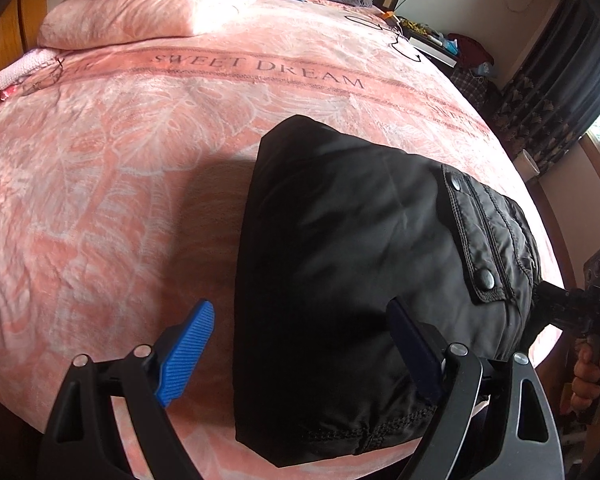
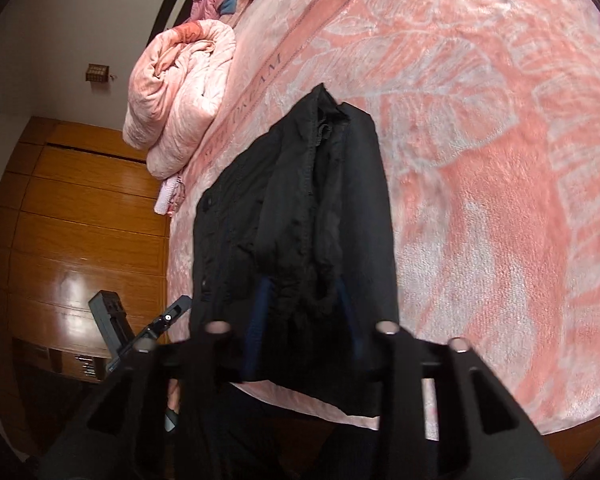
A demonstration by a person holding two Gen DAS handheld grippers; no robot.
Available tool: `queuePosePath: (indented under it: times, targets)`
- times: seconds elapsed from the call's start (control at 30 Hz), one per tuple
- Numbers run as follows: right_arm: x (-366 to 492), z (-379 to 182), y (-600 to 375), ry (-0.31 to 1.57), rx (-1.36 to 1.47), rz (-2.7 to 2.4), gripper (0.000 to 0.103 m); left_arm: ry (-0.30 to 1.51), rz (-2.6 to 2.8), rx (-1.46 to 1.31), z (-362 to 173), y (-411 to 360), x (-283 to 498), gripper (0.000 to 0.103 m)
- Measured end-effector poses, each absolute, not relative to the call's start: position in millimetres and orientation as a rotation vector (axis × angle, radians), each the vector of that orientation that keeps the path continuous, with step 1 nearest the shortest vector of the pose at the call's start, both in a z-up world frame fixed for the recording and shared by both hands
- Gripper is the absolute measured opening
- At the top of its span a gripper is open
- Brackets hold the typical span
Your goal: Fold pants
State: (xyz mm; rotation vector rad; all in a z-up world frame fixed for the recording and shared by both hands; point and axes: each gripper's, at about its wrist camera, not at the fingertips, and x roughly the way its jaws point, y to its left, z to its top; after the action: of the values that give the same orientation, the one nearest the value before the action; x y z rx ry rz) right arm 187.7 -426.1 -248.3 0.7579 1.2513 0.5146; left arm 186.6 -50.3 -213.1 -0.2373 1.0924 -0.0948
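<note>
Two grippers: both work on one pair of black pants (image 1: 340,280), which lies folded into a thick packet on the pink bedspread (image 1: 100,200), close to the near edge of the bed.
Bedspread, left part: bare patterned fabric, giving room beside the packet to lay a further fold or slide it over.
Left gripper (image 1: 300,344): fingers spread wide, the bright blue pad (image 1: 188,344) over bare bedspread just left of the pants, the other pad (image 1: 412,352) over the black cloth; the packet's left edge lies between them, unpressed. My reading is that it straddles this edge so it can close on it or steady it.
Pants, middle: smooth dark top layer with a stitched hem along the near side; the flat lie suggests most folds are already made.
Pocket flap (image 1: 480,236): faces up on the right side of the packet, two snaps showing, so the bulkier part sits toward the other tool.
Right gripper (image 2: 300,320): seen from its own camera, fingers drawn narrow with bunched black cloth between the dark blue pads (image 2: 260,320); it appears to pinch the layered right end, probably to lift or carry that end over.
Person's hand (image 1: 588,376): wraps the right tool's handle at the far right.
Judgement: late stage, one tidy-up fold or placement likely left.
</note>
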Motion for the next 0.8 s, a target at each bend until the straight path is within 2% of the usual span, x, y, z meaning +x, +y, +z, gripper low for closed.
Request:
queuePosePath:
  times: [0.1, 0.27, 0.33, 0.4, 0.47, 0.5, 0.53, 0.67, 0.8]
  targets:
    - [175.8, -228.2, -432.6, 1.194, 0.739, 0.5, 0.018, 1.099, -0.091, -0.221, -214.5, -53.7, 188.4, 0.089]
    - [170.8, -270.9, -443.6, 1.265, 0.755, 0.379, 0.018, 1.11, -0.099, -0.205, -218.8, -62.1, 188.8, 0.089]
    - [168.3, -267.3, -443.7, 1.248, 0.75, 0.368, 0.018, 1.09, -0.096, -0.205, -210.7, -60.2, 184.5, 0.089]
    - [165.8, -254.7, -442.4, 1.235, 0.708, 0.37, 0.025, 1.053, -0.091, -0.221, -200.0, -53.6, 179.3, 0.089]
    - [166.6, -232.5, -441.7, 1.194, 0.626, 0.343, 0.028, 1.035, -0.095, -0.228, -192.8, -49.8, 178.3, 0.089]
    - [170.6, -220.7, -440.6, 1.171, 0.598, 0.333, 0.035, 1.031, -0.102, -0.229, -191.2, -49.0, 178.7, 0.09]
    - [175.9, -207.6, -438.5, 1.137, 0.577, 0.333, 0.037, 1.031, -0.109, -0.227, -191.0, -49.3, 179.3, 0.09]
    - [216.0, -187.6, -412.9, 1.118, 0.493, 0.405, 0.037, 1.05, -0.128, -0.212, -199.4, -54.9, 181.0, 0.09]
    - [262.6, -215.8, -392.5, 1.198, 0.467, 0.413, 0.037, 1.084, -0.128, -0.19, -212.8, -61.8, 181.4, 0.09]
